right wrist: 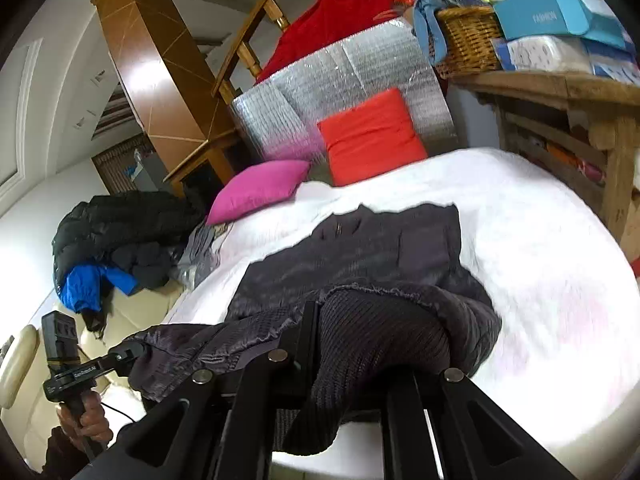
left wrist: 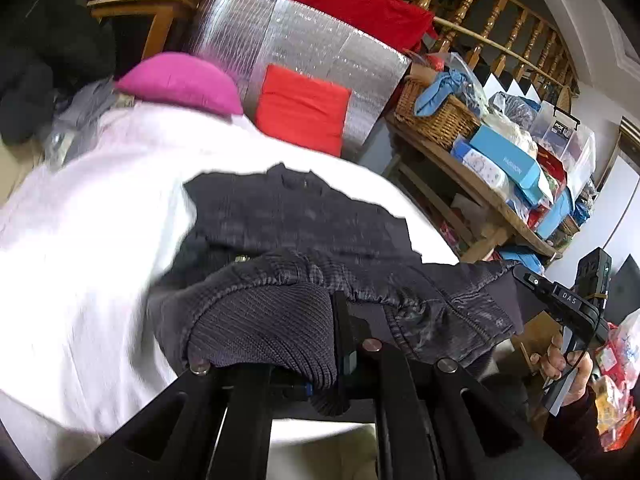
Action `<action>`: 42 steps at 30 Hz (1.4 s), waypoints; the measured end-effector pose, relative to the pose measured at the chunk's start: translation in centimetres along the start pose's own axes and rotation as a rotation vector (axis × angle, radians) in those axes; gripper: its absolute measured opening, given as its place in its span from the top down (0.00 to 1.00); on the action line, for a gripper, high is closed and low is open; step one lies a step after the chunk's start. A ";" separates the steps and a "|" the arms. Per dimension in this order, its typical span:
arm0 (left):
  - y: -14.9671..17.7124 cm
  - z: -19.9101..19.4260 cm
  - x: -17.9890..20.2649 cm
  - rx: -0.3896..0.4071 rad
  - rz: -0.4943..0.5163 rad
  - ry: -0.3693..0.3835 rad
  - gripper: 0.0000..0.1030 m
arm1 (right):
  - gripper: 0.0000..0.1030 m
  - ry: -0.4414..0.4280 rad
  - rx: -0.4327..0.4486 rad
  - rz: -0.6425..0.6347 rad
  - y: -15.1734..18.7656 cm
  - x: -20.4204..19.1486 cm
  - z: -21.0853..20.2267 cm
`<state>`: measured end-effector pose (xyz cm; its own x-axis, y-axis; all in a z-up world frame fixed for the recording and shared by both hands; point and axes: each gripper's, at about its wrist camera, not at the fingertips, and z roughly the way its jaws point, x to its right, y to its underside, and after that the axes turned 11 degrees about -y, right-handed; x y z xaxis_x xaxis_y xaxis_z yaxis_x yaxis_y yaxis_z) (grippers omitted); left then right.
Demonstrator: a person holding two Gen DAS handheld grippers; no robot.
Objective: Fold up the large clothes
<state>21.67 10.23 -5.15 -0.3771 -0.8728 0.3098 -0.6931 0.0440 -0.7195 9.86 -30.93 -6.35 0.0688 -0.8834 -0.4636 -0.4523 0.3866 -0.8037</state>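
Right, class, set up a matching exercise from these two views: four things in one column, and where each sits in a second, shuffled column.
Things:
1. dark jacket
2. pink cushion
3. red blanket
4. wicker basket

Places:
a. on the wooden shelf
b. over the silver panel's top
c. spread on the white sheet, hem in both grippers
d. beside the orange cushion

Pairs: 1-c, 2-d, 3-b, 4-a

A dark grey-purple jacket (left wrist: 304, 216) is lying spread on the white bed cover, collar end away from me. Its near hem, with ribbed knit cuff and gathered shiny fabric, is hanging lifted and bunched over my fingers, slightly motion-blurred.
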 end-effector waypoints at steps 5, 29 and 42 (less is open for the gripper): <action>-3.3 1.2 0.3 0.050 0.012 -0.019 0.92 | 0.90 0.006 0.049 0.003 -2.9 0.6 2.0; -19.1 17.3 -1.2 0.086 -0.053 -0.149 0.92 | 0.91 0.041 0.127 0.009 -16.3 6.3 20.0; -22.6 27.9 -3.3 -0.035 -0.030 -0.199 0.92 | 0.91 0.118 0.069 0.064 -19.1 11.7 30.1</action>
<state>55.65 -1.44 -7.26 -0.2297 -0.9526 0.1993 -0.7245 0.0307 -0.6885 46.11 -40.68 -7.66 -0.0657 -0.8797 -0.4710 -0.3902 0.4571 -0.7993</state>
